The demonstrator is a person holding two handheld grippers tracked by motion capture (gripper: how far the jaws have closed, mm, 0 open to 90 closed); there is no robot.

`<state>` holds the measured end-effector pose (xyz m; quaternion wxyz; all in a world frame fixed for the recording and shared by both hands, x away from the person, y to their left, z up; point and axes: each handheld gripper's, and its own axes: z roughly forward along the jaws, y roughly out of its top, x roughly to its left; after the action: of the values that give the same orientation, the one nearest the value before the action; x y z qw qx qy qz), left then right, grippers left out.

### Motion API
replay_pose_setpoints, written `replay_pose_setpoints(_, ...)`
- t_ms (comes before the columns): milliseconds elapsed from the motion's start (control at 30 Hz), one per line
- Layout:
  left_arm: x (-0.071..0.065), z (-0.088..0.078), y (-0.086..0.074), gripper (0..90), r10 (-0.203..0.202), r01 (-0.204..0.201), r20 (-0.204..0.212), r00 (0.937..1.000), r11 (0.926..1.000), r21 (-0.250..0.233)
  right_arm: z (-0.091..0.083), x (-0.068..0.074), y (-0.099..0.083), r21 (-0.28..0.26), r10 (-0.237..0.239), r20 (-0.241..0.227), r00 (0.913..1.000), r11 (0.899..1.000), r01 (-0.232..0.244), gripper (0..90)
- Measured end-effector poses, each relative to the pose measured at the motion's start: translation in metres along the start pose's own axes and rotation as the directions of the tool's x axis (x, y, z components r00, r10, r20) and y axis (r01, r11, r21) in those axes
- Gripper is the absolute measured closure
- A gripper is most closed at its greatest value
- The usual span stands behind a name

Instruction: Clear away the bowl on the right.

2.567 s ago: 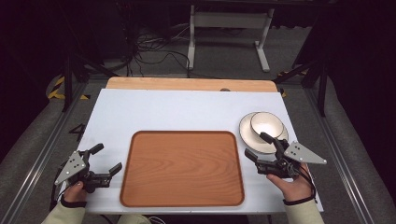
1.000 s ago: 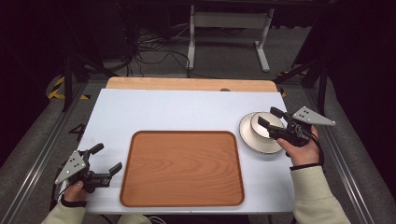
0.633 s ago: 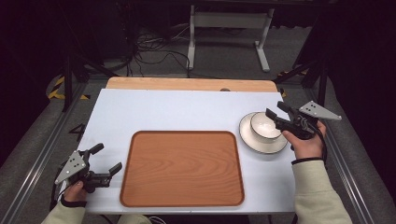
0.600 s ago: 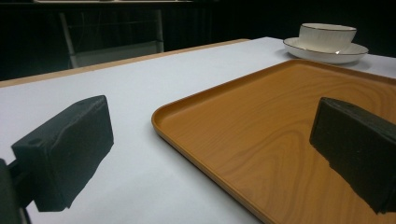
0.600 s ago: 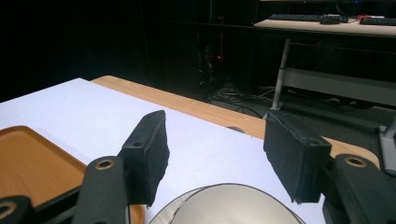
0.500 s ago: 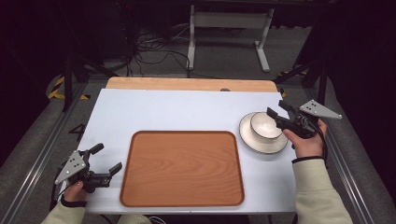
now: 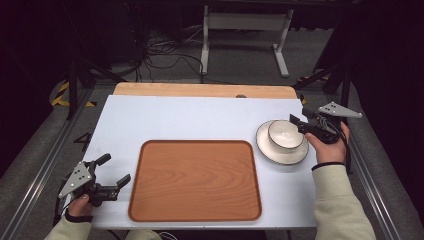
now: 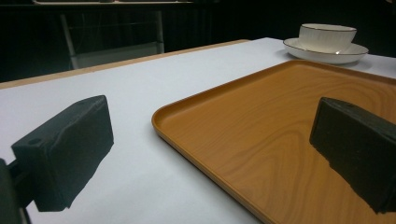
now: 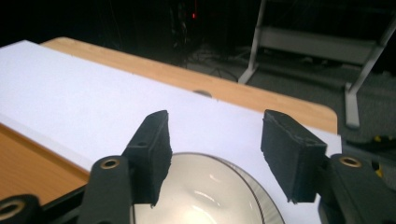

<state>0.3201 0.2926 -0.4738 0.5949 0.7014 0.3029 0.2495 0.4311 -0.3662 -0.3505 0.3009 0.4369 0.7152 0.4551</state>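
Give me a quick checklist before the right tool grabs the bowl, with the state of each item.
1. Right tool open: ok, jaws spread.
2. Jaws straddling the bowl rim: cannot tell; they hover over its far edge.
3. Bowl upright on saucer: ok.
4. Bowl empty: ok in the right gripper view.
5. Tray free for placing: ok, nothing on it.
6. Left tool out of the way: ok, open beside the tray's left edge.

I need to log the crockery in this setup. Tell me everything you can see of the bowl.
The bowl is white and glossy, likely ceramic, with a thin dark line on its rim. It stands upright and empty on a matching saucer, right of the wooden tray on the white table. The right gripper hovers open at its far-right rim; contact cannot be told.
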Motion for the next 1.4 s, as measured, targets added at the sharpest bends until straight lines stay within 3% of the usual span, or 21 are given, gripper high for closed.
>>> replay_pose_setpoints(233, 0.000, 0.000, 0.000, 0.3, 0.000, 0.000, -0.001, 1.0000, 1.0000, 0.000, 0.010, -0.006, -0.002, 0.137, 0.003, 0.024, 0.9997, 0.991, -0.006, 53.0)
replay_pose_setpoints(433, 0.000, 0.000, 0.000, 0.3, 0.004, -0.004, 0.000, 1.0000, 1.0000, 0.001, 0.021, -0.012, -0.007, 0.285, 0.008, 0.085, 0.9964, 0.958, -0.032, 57.8)
replay_pose_setpoints(567, 0.000, 0.000, 0.000, 0.3, 0.003, -0.003, -0.002, 1.0000, 1.0000, 0.003, 0.026, -0.017, -0.011, 0.318, 0.021, 0.089, 0.9958, 0.947, -0.048, 58.3)
replay_pose_setpoints(633, 0.000, 0.000, 0.000, 0.2, 0.003, -0.003, -0.002, 1.0000, 1.0000, 0.002, 0.029, -0.021, -0.014, 0.352, 0.028, 0.101, 0.9945, 0.934, -0.062, 58.2)
replay_pose_setpoints(967, 0.000, 0.000, 0.000, 0.2, 0.002, -0.002, -0.002, 1.0000, 1.0000, 0.001, 0.041, -0.029, -0.024, 0.447, 0.067, 0.097, 0.9930, 0.888, -0.104, 61.6)
replay_pose_setpoints(1100, 0.000, 0.000, 0.000, 0.3, 0.002, -0.002, -0.002, 1.0000, 1.0000, 0.001, 0.046, -0.029, -0.027, 0.472, 0.072, 0.102, 0.9921, 0.875, -0.112, 61.9)
replay_pose_setpoints(1200, 0.000, 0.000, 0.000, 0.3, 0.003, -0.004, -0.002, 1.0000, 1.0000, 0.000, 0.049, -0.028, -0.029, 0.493, 0.076, 0.102, 0.9918, 0.862, -0.117, 64.5)
replay_pose_setpoints(1233, 0.000, 0.000, 0.000, 0.3, 0.003, -0.004, -0.002, 1.0000, 1.0000, 0.000, 0.049, -0.028, -0.029, 0.493, 0.076, 0.102, 0.9918, 0.862, -0.117, 64.5)
replay_pose_setpoints(1400, 0.000, 0.000, 0.000, 0.2, 0.003, -0.003, -0.002, 1.0000, 1.0000, -0.001, 0.052, -0.029, -0.031, 0.522, 0.103, 0.105, 0.9892, 0.841, -0.143, 75.3)
